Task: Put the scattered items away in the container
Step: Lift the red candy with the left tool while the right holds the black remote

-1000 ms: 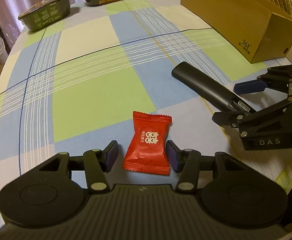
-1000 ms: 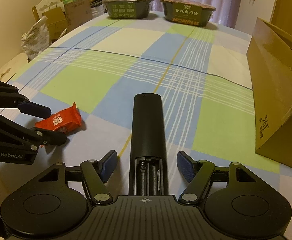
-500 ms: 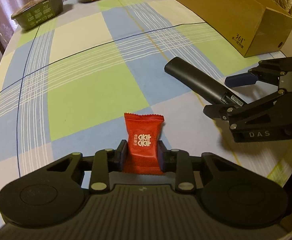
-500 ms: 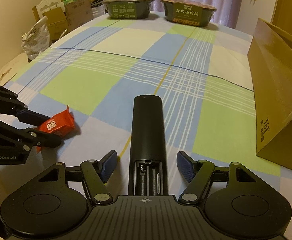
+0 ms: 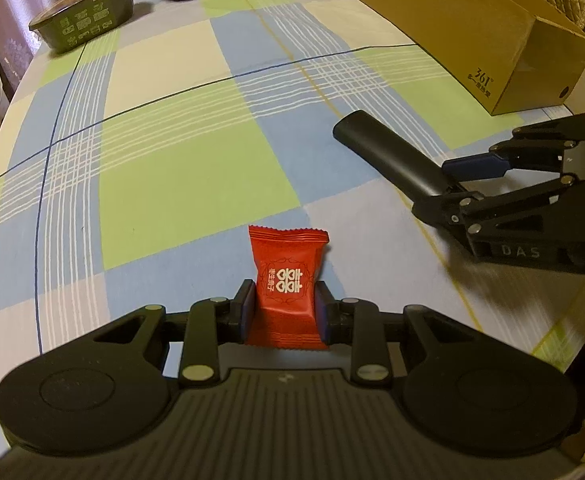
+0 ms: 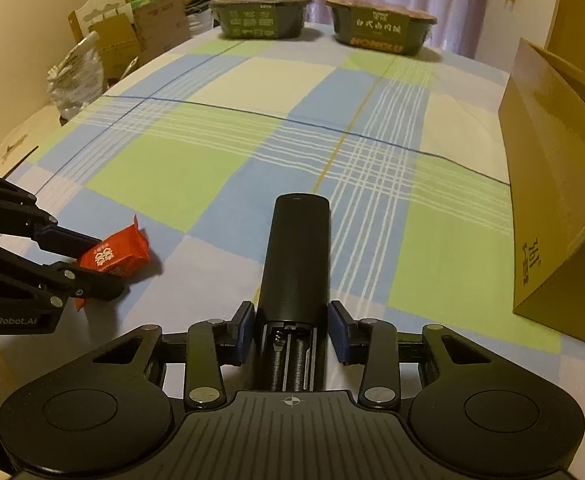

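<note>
A red candy packet [image 5: 288, 276] sits between the pads of my left gripper [image 5: 283, 308], which is shut on it just above the checked tablecloth. In the right wrist view the red candy packet [image 6: 116, 254] shows in my left gripper [image 6: 104, 264] at the left edge. A black remote [image 6: 296, 264] with its battery bay uncovered lies lengthwise in my right gripper [image 6: 292, 332], both blue pads pressed to its sides. From the left wrist view the black remote [image 5: 388, 156] points away from my right gripper [image 5: 448, 188]. The open cardboard box [image 5: 472, 28] stands at the far right.
Two dark instant-food bowls [image 6: 262, 16] [image 6: 380, 26] stand at the table's far edge. The cardboard box wall [image 6: 552, 200] rises close on the right of the remote. Cardboard pieces and bags [image 6: 104, 52] are piled beyond the table's left edge.
My left gripper shut on the candy packet and lifted its front end. My right gripper's fingers, wide apart before, have shut on the remote's sides.
</note>
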{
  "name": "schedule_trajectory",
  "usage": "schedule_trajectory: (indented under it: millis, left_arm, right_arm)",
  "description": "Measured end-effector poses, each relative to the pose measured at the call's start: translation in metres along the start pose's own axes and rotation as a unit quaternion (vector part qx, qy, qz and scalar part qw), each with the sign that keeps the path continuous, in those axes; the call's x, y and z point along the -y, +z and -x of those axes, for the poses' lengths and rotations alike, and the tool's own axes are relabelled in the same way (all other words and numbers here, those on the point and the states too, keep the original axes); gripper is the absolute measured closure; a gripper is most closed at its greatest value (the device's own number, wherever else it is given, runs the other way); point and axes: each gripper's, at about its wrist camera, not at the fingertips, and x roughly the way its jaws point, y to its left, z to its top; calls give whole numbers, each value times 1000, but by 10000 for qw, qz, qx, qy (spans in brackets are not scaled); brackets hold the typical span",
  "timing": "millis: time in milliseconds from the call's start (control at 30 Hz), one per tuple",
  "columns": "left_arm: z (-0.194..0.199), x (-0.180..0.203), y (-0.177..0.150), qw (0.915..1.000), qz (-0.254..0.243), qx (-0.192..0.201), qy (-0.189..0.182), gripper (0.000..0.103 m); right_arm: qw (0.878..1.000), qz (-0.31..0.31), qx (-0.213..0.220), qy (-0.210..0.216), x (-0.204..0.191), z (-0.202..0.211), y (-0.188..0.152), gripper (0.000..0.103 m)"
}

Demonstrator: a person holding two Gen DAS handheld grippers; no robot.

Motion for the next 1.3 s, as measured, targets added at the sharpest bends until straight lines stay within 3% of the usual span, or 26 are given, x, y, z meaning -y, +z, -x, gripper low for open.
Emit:
schedule_trajectory:
  millis: [733,933,1300]
  left_arm:
    - [22,-3,-2,9995,281,163,-14,78]
    - [19,1,-5,9995,280,141,-55,78]
    - [14,1,-8,9996,285,74,-49,78]
  right_arm:
    - [9998,-189,65,-78,-5,34,0,62]
    - [9997,-127,-164,-118,-4,20,-8,61]
    - [9999,-46,6,-124,1,7,-9,61]
